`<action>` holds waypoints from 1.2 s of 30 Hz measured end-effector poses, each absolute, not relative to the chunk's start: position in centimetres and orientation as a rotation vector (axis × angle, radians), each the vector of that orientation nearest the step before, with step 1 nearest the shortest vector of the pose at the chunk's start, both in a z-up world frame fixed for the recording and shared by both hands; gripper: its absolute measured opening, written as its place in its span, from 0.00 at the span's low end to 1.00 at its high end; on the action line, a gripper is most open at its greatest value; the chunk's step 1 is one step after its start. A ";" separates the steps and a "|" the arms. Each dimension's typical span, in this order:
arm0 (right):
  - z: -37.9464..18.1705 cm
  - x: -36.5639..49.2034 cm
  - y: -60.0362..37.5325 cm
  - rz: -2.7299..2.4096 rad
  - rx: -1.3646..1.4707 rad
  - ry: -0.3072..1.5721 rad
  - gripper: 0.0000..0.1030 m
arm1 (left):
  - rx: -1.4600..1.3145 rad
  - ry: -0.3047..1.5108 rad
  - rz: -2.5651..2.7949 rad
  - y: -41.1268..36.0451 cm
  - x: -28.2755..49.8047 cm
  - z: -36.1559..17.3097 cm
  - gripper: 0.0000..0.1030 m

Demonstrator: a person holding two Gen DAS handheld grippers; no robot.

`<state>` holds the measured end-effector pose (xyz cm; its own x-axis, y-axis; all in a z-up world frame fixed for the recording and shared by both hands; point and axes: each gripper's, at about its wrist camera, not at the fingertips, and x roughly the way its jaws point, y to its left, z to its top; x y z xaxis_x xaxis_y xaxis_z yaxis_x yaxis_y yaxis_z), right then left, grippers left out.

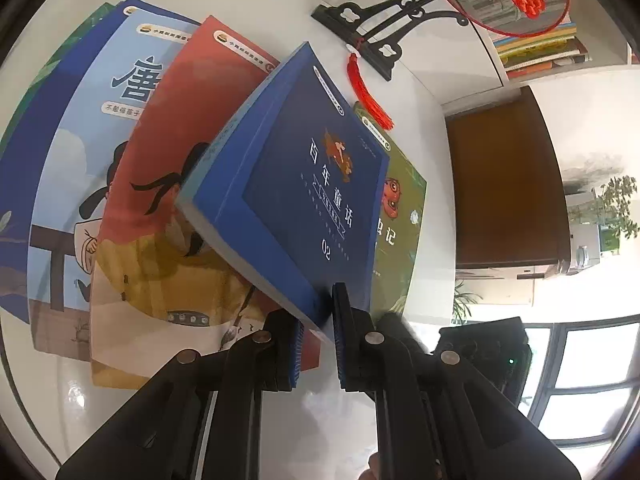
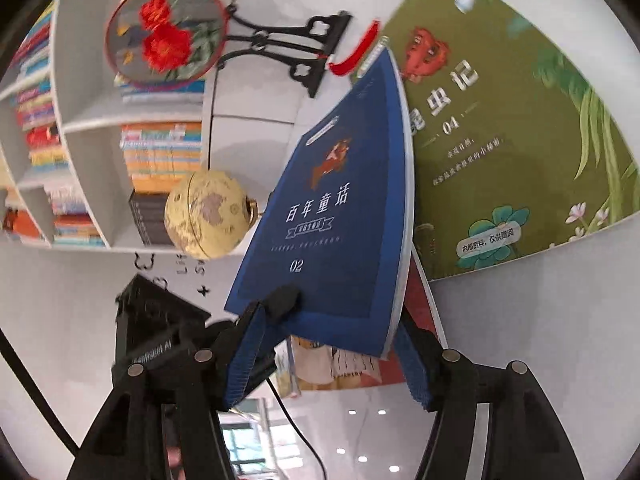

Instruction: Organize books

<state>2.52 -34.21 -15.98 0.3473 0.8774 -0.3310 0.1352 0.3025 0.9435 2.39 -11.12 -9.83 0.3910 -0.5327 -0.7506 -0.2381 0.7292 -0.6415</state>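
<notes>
Dark blue paperback book (image 1: 304,184) marked "02" is lifted and tilted above a fan of books on the glossy white table (image 1: 420,92). Left gripper (image 1: 320,332) pinches its near edge. Right gripper (image 2: 332,360) jaws spread, flanking that same edge; contact unclear. Red-covered book (image 1: 176,120) lies beneath; green-covered book (image 2: 520,128) lies to its right.

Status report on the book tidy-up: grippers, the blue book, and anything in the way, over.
Left gripper shut on blue book, lifted and tilted. Right gripper open, straddling its lower edge. Green book and red book lie underneath.
</notes>
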 end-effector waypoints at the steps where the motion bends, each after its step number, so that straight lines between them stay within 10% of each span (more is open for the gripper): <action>1: -16.2 2.6 -34.3 0.648 1.181 1.121 0.38 | -0.773 1.181 -0.207 -10.9 2.4 -9.8 0.10; 6: -15.8 3.2 -34.3 0.672 1.136 1.128 0.11 | -0.723 1.217 -0.188 -10.7 2.4 -10.0 0.20; 36: -17.3 3.4 -40.1 0.761 0.881 1.370 0.09 | -0.523 1.338 -0.402 -10.2 6.7 -10.2 0.31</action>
<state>3.40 -40.06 -17.35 0.0688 0.8700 -0.4882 0.0453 0.4861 0.8727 6.67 -10.25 -10.21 0.1925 -0.5581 -0.8071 -0.0211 0.8199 -0.5721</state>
